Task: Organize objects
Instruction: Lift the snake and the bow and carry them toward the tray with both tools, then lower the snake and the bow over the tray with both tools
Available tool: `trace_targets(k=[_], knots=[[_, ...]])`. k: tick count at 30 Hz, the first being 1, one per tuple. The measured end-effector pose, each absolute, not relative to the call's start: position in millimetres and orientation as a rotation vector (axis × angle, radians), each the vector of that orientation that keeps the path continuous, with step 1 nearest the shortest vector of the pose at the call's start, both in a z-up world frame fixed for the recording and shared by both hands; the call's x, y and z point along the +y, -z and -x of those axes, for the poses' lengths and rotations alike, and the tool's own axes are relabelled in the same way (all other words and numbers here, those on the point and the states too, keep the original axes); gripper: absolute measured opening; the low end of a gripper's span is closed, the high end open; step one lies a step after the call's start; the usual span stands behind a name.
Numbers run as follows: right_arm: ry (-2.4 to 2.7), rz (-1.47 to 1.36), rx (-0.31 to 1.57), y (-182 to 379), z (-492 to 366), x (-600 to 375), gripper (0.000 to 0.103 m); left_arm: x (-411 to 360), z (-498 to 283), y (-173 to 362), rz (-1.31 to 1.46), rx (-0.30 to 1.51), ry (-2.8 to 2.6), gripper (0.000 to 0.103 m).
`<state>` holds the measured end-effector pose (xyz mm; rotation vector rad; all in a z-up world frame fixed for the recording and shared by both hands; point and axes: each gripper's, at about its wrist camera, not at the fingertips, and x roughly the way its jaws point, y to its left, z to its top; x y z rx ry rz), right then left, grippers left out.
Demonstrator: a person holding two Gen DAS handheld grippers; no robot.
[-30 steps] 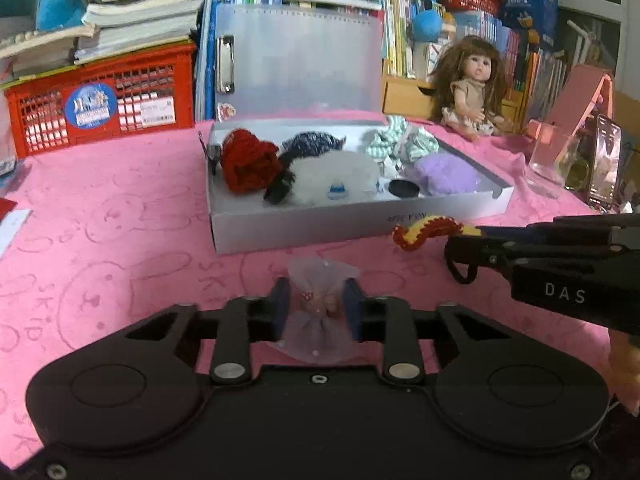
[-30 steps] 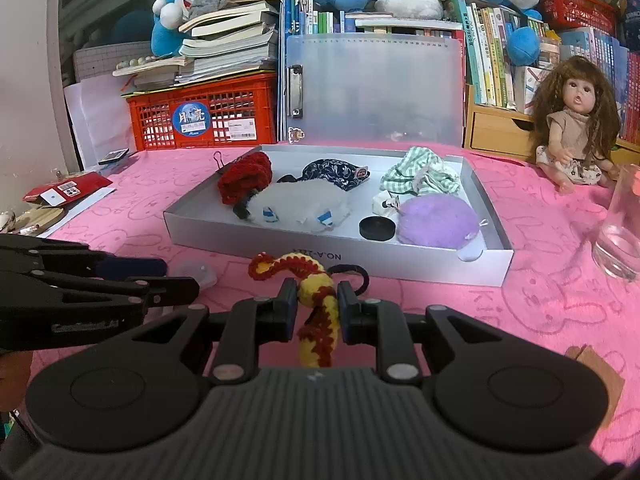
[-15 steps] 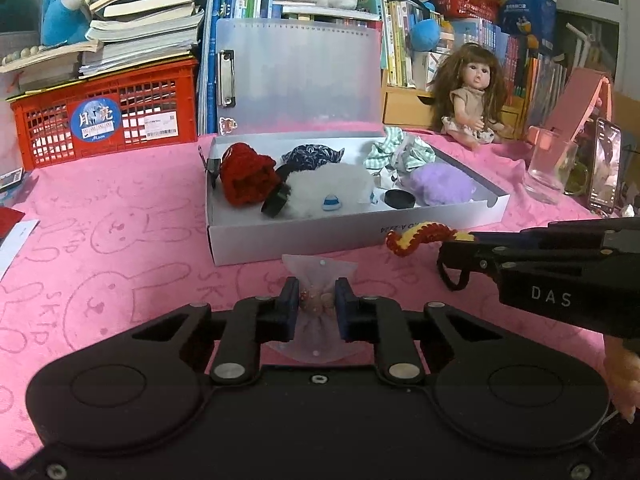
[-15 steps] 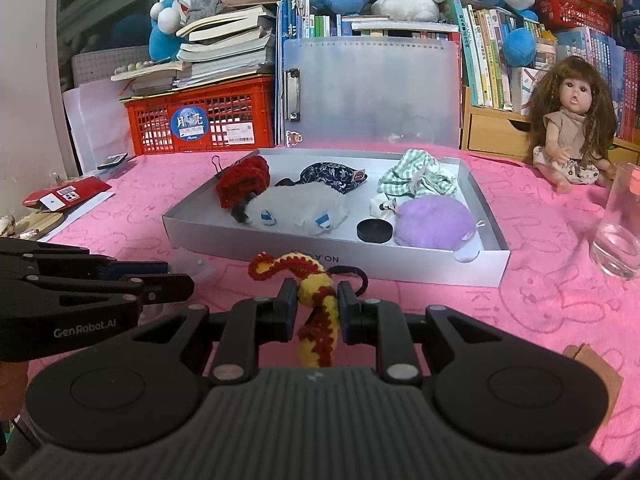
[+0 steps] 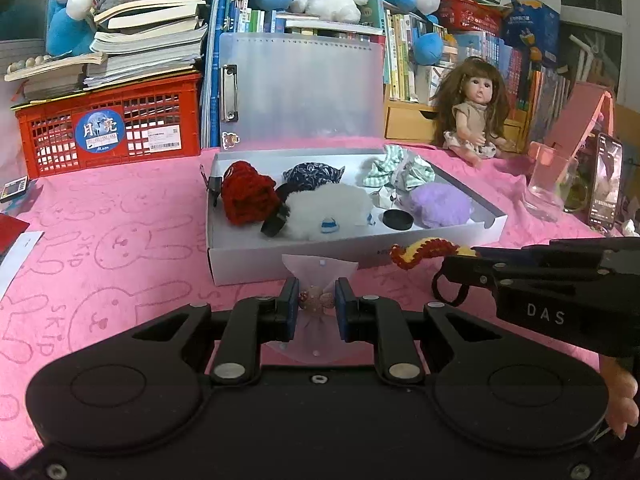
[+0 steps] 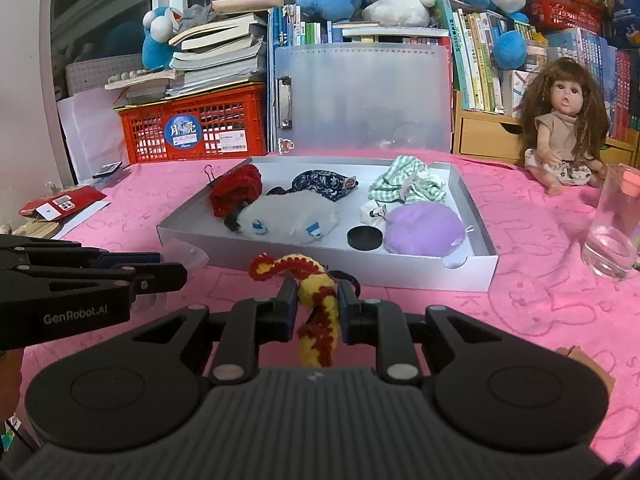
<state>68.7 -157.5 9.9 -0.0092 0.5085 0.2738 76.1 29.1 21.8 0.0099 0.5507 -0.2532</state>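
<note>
A sheer pink bow [image 5: 316, 300] is clenched in the left tongs [image 5: 317, 309], a crocheted red-and-yellow band [image 6: 318, 300] in the right tongs [image 6: 318, 309]; the white box [image 5: 280, 268] lies just ahead of both.

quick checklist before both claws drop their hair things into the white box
1. Left claw shut on the sheer pink bow: ok.
2. Right claw shut on the red and yellow crochet scrunchie: ok.
3. White box open on top: ok.
4. Bare floor left in the box's near-left corner: ok.
5. Claws apart from each other: ok.
6. Glass out of the path: cannot tell.
</note>
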Motion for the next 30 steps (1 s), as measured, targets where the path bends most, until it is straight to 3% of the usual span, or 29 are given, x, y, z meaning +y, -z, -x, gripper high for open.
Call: trace_targets(k=[17, 20, 22, 25, 30], knots=[[-0.241, -0.031, 0.482, -18.0, -69.9, -177.0, 0.025, 22.9, -83.1, -30.2, 0.004, 0.536, 0.247, 0.018], [-0.262, -0.041, 0.490, -13.2, -68.1, -178.2, 0.038, 22.2, -82.8, -29.3, 0.002, 0.539, 0.245, 0.018], [-0.279, -0.037, 0.495, -9.5, -67.2, -177.3, 0.058, 22.2, -83.1, -28.2, 0.002, 0.544, 0.242, 0.018], [-0.312, -0.012, 0.501, -5.3, -66.5, -172.6, 0.070, 22.5, -83.6, -27.3, 0.002, 0.550, 0.237, 0.018], [-0.330, 0.046, 0.518, 1.6, -69.1, -159.9, 0.076, 22.2, -83.7, -26.1, 0.002, 0.552, 0.235, 0.018]])
